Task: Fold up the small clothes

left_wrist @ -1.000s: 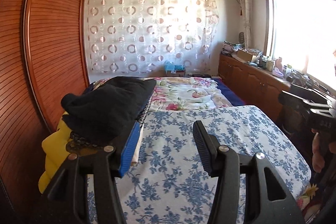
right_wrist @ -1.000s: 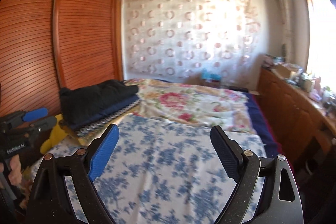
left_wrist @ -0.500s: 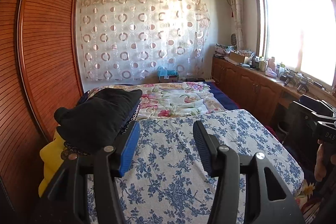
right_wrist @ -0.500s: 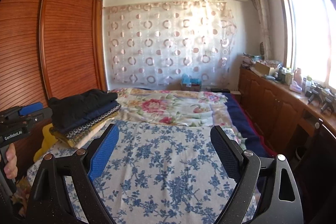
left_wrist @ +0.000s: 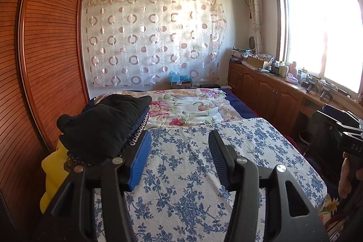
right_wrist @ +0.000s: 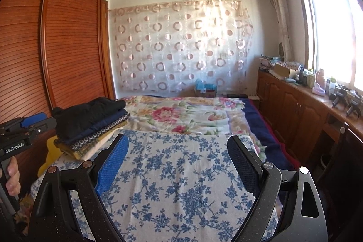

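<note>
left claw [left_wrist: 179, 151]: open, empty | right claw [right_wrist: 177, 158]: open wide, empty | clothes stack [left_wrist: 102, 126]: folded, far left on bed [left_wrist: 261, 146], long axis running away | nearer: left claw, stack just left of it

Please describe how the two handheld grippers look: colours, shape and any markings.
Both are black plastic with silver pivot screws. On the left gripper and the right gripper, one finger pad is bright blue, the other dark. White "GenRobot.AI" lettering marks the left gripper's body.

Folded stack [left_wrist: 102, 128] on bed's [left_wrist: 192, 174] left edge.
</note>
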The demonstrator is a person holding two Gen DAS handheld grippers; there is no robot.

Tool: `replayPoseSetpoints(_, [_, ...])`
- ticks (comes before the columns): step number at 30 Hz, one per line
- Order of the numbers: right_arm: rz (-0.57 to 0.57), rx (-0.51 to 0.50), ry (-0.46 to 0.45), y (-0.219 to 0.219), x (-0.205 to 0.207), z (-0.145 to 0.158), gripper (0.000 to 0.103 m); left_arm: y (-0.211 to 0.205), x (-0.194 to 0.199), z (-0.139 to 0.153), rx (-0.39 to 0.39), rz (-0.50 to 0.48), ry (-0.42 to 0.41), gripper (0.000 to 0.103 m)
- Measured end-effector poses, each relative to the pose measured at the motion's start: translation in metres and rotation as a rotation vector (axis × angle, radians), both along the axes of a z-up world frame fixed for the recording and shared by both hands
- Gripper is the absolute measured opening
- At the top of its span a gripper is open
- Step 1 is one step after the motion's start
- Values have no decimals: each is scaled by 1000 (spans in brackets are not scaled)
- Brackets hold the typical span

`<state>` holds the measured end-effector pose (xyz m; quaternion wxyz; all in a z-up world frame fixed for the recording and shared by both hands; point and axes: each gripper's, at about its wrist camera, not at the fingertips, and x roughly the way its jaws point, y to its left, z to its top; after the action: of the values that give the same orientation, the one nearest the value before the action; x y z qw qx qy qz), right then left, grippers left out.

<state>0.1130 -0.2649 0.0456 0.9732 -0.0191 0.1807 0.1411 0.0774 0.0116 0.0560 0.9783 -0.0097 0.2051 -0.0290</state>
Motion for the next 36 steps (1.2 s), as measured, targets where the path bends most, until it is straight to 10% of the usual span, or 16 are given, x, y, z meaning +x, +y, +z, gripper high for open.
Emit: replayPoseSetpoints(36, [0,-2,0,-2,0,-1,91,-1,-2,-2,2,2,-1,52])
